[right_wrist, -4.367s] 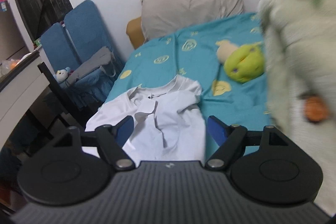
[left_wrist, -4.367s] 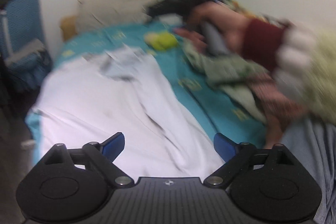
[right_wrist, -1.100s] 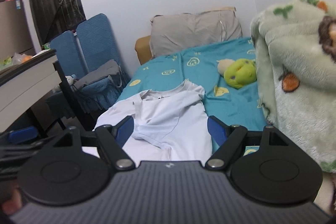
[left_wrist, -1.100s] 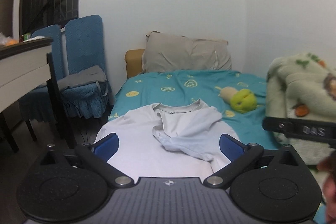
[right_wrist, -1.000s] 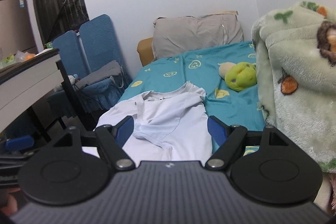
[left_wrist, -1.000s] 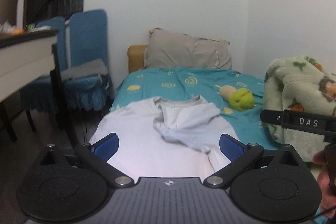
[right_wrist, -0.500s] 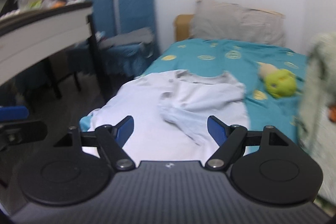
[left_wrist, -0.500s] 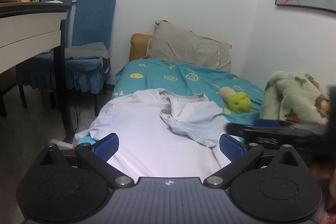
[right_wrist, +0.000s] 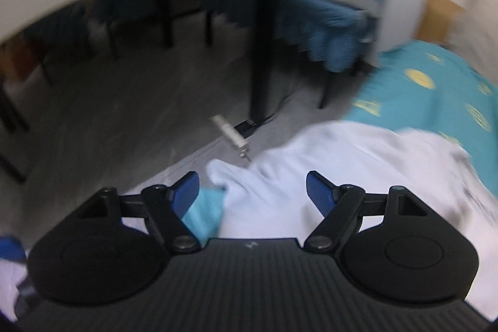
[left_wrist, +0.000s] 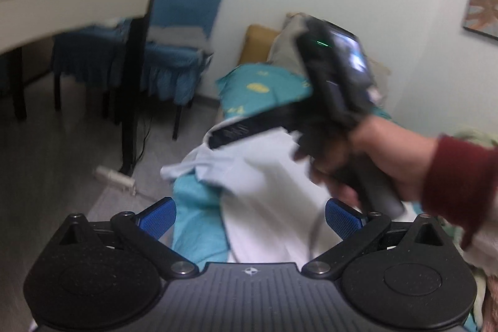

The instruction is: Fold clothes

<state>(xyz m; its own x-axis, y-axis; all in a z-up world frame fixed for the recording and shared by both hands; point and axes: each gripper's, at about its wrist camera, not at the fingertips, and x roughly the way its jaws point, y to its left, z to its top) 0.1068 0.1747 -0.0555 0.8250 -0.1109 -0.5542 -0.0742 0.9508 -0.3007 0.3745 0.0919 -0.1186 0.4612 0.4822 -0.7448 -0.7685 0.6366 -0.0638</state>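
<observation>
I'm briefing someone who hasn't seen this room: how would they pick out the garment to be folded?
Find the bed with the teal sheet printed with yellow faces. Spread over its near end, by the edge facing the floor, lies the white T-shirt. It is the only pale, plain cloth on that patterned sheet, rumpled, with a corner drooping over the side.

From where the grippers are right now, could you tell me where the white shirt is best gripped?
Probably the loose sleeve tip of the white shirt, from the floor side: it hangs over the bed edge, free to pinch, just ahead of the open right gripper.
</observation>
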